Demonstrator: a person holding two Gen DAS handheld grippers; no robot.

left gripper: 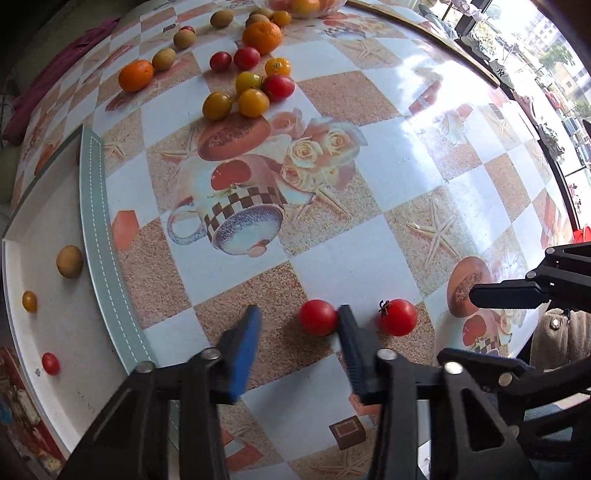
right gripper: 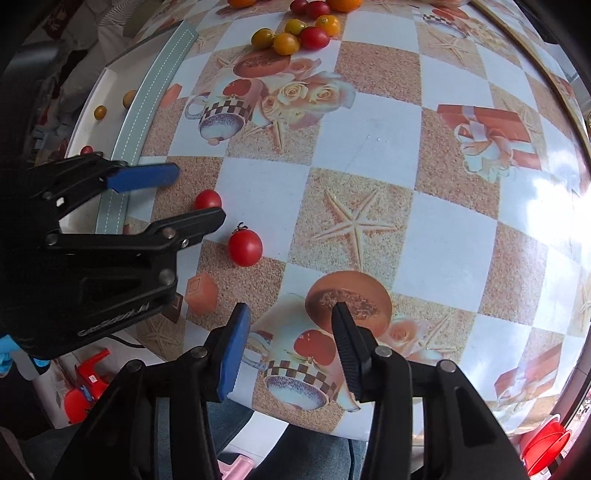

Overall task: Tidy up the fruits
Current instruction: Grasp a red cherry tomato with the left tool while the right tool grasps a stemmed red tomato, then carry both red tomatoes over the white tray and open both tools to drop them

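My left gripper [left gripper: 299, 314] is open around a red cherry tomato [left gripper: 318, 317] on the table; the tomato touches the right finger. A second red tomato with a stem [left gripper: 398, 316] lies just right of that finger. In the right wrist view the left gripper [right gripper: 197, 194] straddles the first tomato [right gripper: 207, 199], with the stemmed tomato [right gripper: 245, 247] beside it. My right gripper [right gripper: 290, 314] is open and empty near the table's front edge. A white tray [left gripper: 40, 332] at left holds a brown fruit [left gripper: 69, 261], a yellow tomato [left gripper: 29, 301] and a red tomato [left gripper: 50, 363].
A pile of oranges, yellow and red tomatoes and brown fruits [left gripper: 251, 85] lies at the far side of the table. A glass bowl of oranges [left gripper: 301, 7] stands behind it. The tray's grey-green rim [left gripper: 99, 236] borders the left. The right gripper's finger [left gripper: 506, 293] shows at right.
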